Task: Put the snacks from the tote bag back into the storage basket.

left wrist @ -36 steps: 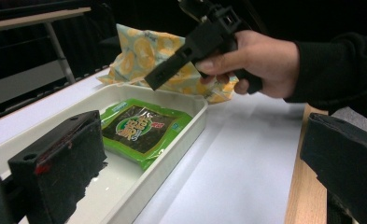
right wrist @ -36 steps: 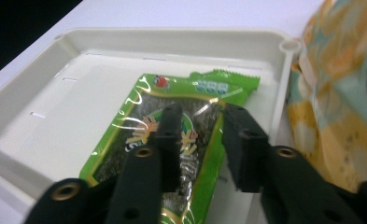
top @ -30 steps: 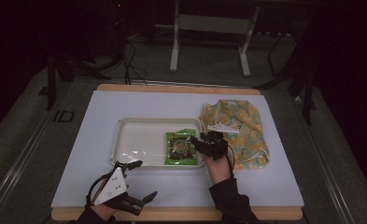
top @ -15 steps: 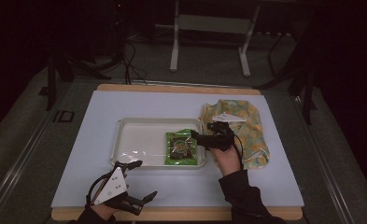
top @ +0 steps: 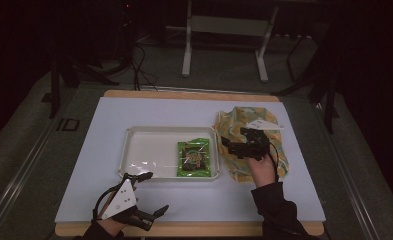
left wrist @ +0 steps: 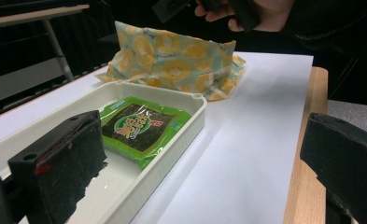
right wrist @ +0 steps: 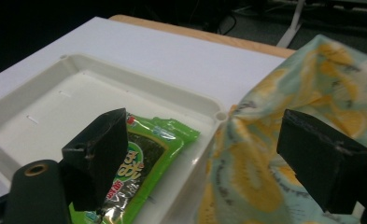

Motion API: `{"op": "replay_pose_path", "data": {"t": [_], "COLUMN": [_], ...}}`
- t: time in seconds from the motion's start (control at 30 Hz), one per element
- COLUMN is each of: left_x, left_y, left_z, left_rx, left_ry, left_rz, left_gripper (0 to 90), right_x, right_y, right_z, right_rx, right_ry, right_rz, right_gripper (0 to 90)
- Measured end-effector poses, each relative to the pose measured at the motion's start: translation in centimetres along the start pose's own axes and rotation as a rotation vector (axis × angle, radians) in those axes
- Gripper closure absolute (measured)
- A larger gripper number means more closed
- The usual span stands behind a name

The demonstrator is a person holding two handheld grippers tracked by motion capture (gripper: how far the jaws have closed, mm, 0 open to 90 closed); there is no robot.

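Altogether, two grippers, one tray, one green snack packet and one patterned fabric bag are counted on one white table top (top: 134, 112).

Taken from left to right: the left gripper (top: 151, 195) is seen at about 7 o'clock of the table in the high view, close to the near edge, with its jaws spread wide and nothing between them. In its own view the two black jaws stand far apart, one over the tray's near end and one over the table's wooden edge.

The white tray (top: 149, 150) is found near the middle of the table. One green snack packet (top: 194, 157) is laid flat inside it, at the tray's 3 o'clock end, just beside the right wall — no gripper is touching it.

The fabric bag (top: 234, 125), printed with yellow fruit slices, is found at 3 o'clock of the tray, its edge close against the tray's right wall.

The right gripper (top: 234, 147) is held above the bag's left part, its jaws pointed towards 9 o'clock, spread apart and empty.

Against the frame of a second ago, the right gripper has been drawn off the packet's right edge, towards 3 o'clock — its jaws have just been opening, with nothing between them. The packet, tray, bag and left gripper are found unmoved.
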State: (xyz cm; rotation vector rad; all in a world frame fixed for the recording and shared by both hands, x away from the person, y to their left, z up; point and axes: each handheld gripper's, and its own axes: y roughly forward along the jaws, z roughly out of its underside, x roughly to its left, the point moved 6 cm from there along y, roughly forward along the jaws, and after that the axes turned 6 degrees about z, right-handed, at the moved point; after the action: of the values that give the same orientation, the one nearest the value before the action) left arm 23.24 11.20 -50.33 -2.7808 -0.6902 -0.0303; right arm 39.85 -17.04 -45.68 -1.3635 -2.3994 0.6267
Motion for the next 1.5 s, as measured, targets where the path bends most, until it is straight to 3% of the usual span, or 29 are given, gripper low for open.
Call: {"op": "replay_pose_path", "data": {"t": [0.1, 0.47, 0.9, 1.17, 1.5], "left_x": [0.0, 0.0, 0.0, 0.0, 0.0], "left_y": [0.0, 0.0, 0.1, 0.1, 0.1], "left_z": [0.0, 0.0, 0.0, 0.1, 0.0], "left_rx": [0.001, -0.001, 0.004, 0.005, 0.004], "left_ry": [0.000, -0.004, -0.005, -0.004, -0.002], "left_rz": [0.000, 0.002, 0.002, 0.002, 0.002], "left_gripper": [0.4, 0.4, 0.4, 0.4, 0.4], "right_x": [-0.8, -3.5, -7.0, -8.2, -8.7], "right_y": [-0.5, -1.6, -3.9, -5.3, -6.4], "right_z": [0.1, 1.3, 3.9, 5.3, 6.6], "right_rx": [-0.007, -0.009, -0.014, -0.029, -0.044], "right_ry": [-0.013, 0.013, 0.026, 0.051, 0.056], "right_rz": [0.020, 0.071, 0.162, 0.183, 0.193], "right_gripper": [16.3, 16.3, 16.3, 16.3, 16.3]}}
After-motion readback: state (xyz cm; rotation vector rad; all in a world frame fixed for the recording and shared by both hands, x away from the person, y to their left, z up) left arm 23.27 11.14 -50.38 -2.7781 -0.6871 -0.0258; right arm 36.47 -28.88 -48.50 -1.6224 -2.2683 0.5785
